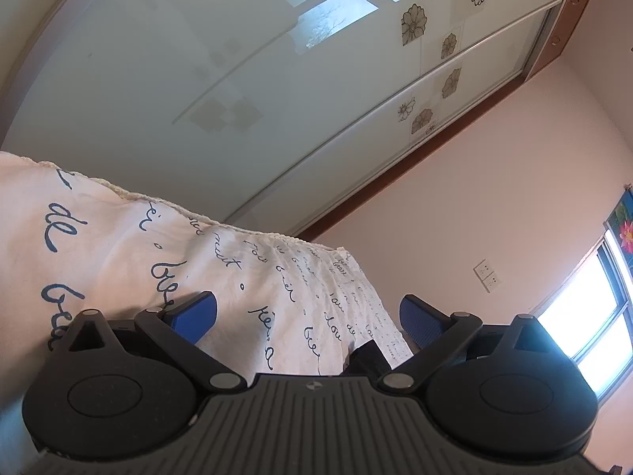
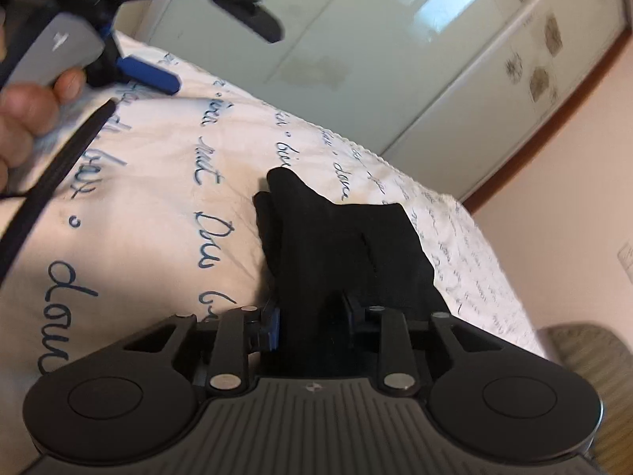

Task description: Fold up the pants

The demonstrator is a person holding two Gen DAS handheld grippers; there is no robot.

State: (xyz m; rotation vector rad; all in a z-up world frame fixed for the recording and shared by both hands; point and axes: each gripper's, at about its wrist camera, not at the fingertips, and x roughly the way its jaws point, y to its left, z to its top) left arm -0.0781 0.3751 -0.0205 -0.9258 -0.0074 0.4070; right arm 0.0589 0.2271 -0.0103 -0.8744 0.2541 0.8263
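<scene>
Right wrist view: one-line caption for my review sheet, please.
Right gripper clamped on black pants lying on a script-printed bedsheet, with the open left gripper at upper left.

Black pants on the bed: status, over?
Right tongs shut on black cloth pants. Left tongs open, empty. Script-printed white bedspread underneath.

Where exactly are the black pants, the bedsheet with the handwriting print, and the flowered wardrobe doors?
black pants [image 2: 340, 237]: right wrist view, middle of the bunched cloth.
bedsheet [image 2: 166, 182]: right wrist view, bare printed stretch left of the pants.
wardrobe doors [image 1: 245, 79]: left wrist view, plain glass panel left of the flowers.
</scene>
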